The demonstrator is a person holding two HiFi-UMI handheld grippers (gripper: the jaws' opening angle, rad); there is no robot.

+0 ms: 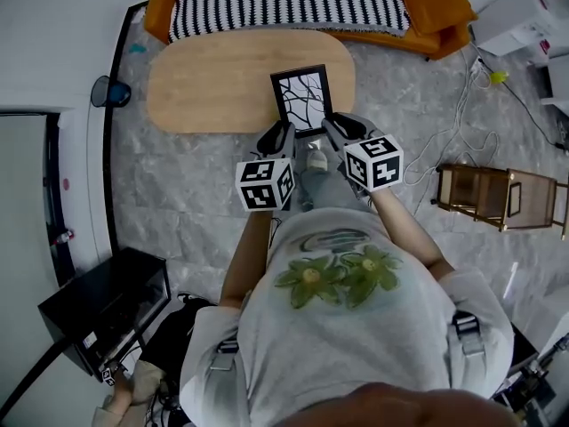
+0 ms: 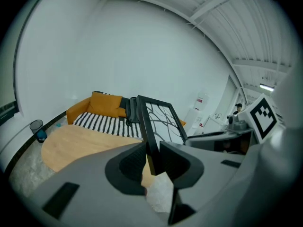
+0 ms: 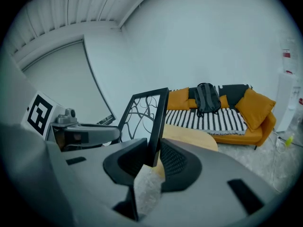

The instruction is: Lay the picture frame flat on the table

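At the oval tabletop's (image 1: 204, 83) near edge, left gripper (image 1: 279, 137) and right gripper (image 1: 340, 130) jaws clamp the frame (image 1: 300, 98), 1 side each.

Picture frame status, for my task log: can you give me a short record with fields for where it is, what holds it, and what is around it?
item: black picture frame with a branch drawing
held by: left gripper on its left edge, right gripper on its right edge
jaws: both pairs shut on the frame
position: tilted, in the air over the near edge of the wooden table, not lying flat
behind table: orange sofa with a striped seat
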